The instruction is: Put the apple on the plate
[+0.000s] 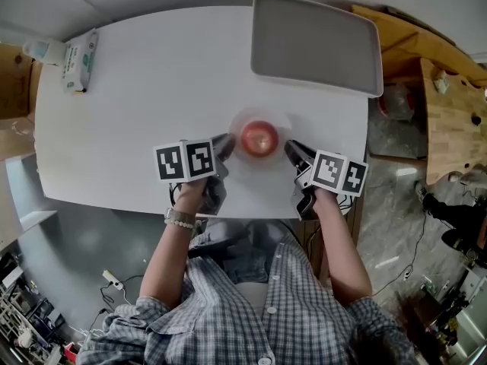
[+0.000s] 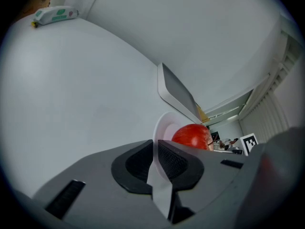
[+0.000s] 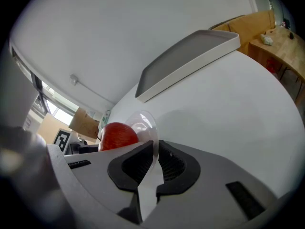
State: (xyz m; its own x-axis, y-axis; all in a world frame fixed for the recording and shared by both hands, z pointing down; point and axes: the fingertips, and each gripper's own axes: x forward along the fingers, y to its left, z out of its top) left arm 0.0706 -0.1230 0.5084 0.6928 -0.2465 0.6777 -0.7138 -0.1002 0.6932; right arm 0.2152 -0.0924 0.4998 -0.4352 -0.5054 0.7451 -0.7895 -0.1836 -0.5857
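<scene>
Left gripper point(image 2: 155, 149) has its jaws nearly together, pinching the thin rim of the clear plate point(image 2: 162, 128). The right gripper point(image 3: 156, 151) is closed just as far on the opposite rim of that plate point(image 3: 143, 120). Only the head view shows both at once, the left gripper point(image 1: 226, 147) and right gripper point(image 1: 293, 150) flanking the plate point(image 1: 262, 115) on the white table point(image 1: 152, 90). Each gripper view shows just its own pads and the red apple point(image 2: 191, 136) beyond them. Counted: two grippers, one plate, one apple point(image 1: 260, 138) sitting on the plate, one grey tray point(image 1: 316, 44) well apart at the far edge, and one pack of wipes point(image 1: 80, 59) at the far left corner.
</scene>
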